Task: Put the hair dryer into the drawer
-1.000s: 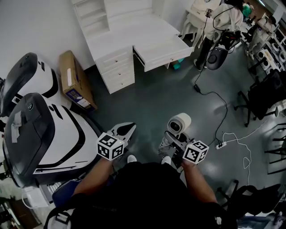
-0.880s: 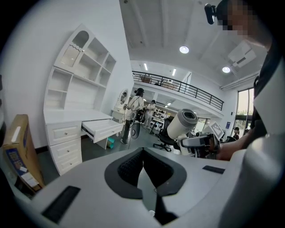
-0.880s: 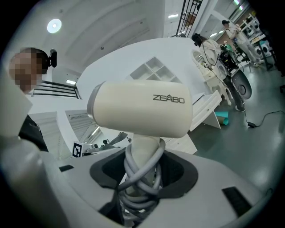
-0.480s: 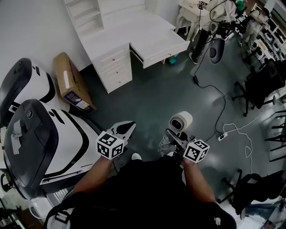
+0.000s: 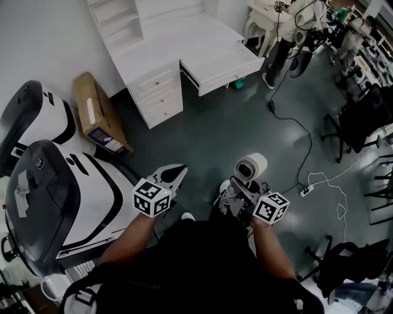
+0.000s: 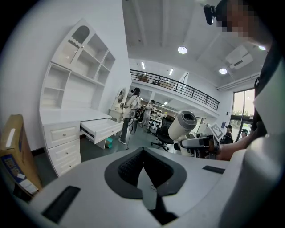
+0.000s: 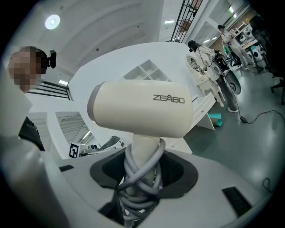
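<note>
Where it was before, hair dryer (image 7: 141, 109) stays clamped.

Hair dryer (image 7: 140, 109) handle: lower end hidden under cord (image 7: 140, 178) coils, down in right gripper (image 7: 141, 185) jaws. Head view: box (image 5: 98, 116) label too small to read; person (image 5: 304, 12) at 1 o'clock cut by top edge; machines (image 5: 37, 202) at 9 o'clock cut by left edge.

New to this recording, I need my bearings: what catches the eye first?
The cream hair dryer, grey cord wound round its handle, stands gripped in the right claw, low in the head view. Ahead across the dark floor, the white desk has one drawer pulled open; the left claw is shut and empty.
</note>
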Tool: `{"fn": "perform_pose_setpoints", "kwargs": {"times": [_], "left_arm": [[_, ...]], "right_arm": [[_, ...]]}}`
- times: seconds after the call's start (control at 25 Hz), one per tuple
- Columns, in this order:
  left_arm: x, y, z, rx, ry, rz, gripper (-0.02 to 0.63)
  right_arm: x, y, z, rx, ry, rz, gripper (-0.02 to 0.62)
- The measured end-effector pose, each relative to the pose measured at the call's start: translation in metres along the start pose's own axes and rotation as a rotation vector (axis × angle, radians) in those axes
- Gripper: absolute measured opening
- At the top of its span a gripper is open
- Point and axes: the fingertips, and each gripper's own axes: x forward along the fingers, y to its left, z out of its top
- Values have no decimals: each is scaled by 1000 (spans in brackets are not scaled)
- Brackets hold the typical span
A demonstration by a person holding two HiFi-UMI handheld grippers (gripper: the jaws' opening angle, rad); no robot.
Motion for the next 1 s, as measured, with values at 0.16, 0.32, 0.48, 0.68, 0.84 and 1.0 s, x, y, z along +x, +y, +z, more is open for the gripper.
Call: {"fn": "perform_pose_setpoints", "kwargs": {"times": [0.16,0.32,0.48,0.68,0.84,1.0], "left_arm": [[21,14,6,-12,12,24,11],[55,29,23,-26,12,49,11],[96,39,48,-33,17,58,11],[145,51,77,-38,19,93,11],[181,53,93,-60,17,111,11],[211,56,96,-70,46,137,11]], "right_arm": [[20,-20,17,-5,19,20,216],[43,-51,44,-9,43,39,216],[64,-84,77,-12,68,57,217],[80,-124,119,-18,90,85,216],[85,-155,146,-23,105,110,216],[86,-182,168,-25,113,125,216]]}}
